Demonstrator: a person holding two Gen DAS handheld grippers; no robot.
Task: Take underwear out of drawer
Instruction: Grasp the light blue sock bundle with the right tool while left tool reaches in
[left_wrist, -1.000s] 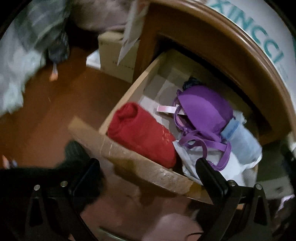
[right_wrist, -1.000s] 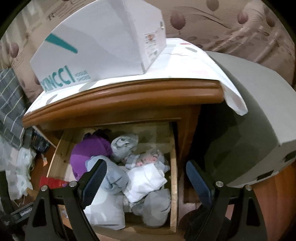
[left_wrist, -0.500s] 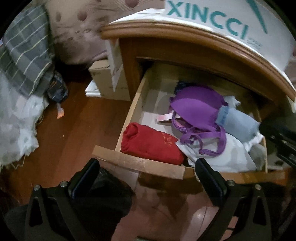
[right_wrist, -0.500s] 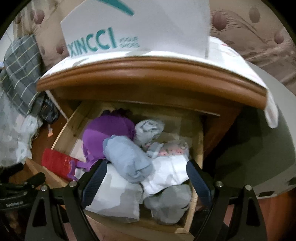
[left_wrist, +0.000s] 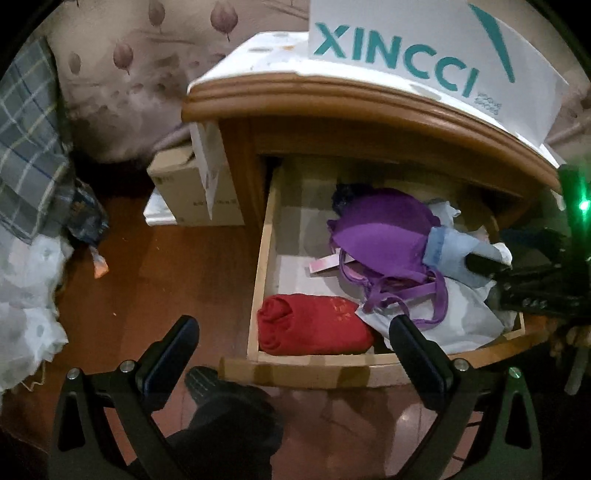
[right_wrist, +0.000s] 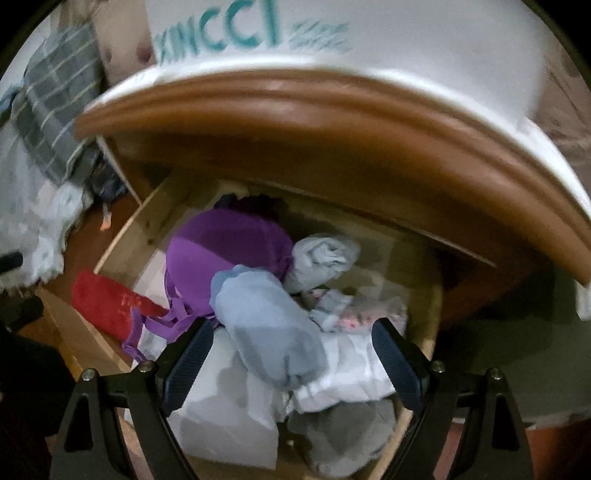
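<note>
While both tongs are spread and empty, the right tongs (right_wrist: 291, 354) are held nearest, straddling the blue underwear roll (right_wrist: 266, 325) in the drawer (right_wrist: 125, 236), its long axis running diagonally between the fingers.

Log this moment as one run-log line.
drawer: open | right hand-held gripper: open, over blue roll | left hand-held gripper: open, at drawer front | nothing held

The open drawer (left_wrist: 258, 280) lies ahead of the left gripper's (left_wrist: 295, 347) spread jaws, under the nightstand top (left_wrist: 369, 107) that bears a box (left_wrist: 424, 62). In the right view, a rolled garment (right_wrist: 269, 325) lies between the right gripper's (right_wrist: 291, 354) jaws, a bra (right_wrist: 221, 251) beyond it to the left.
</note>
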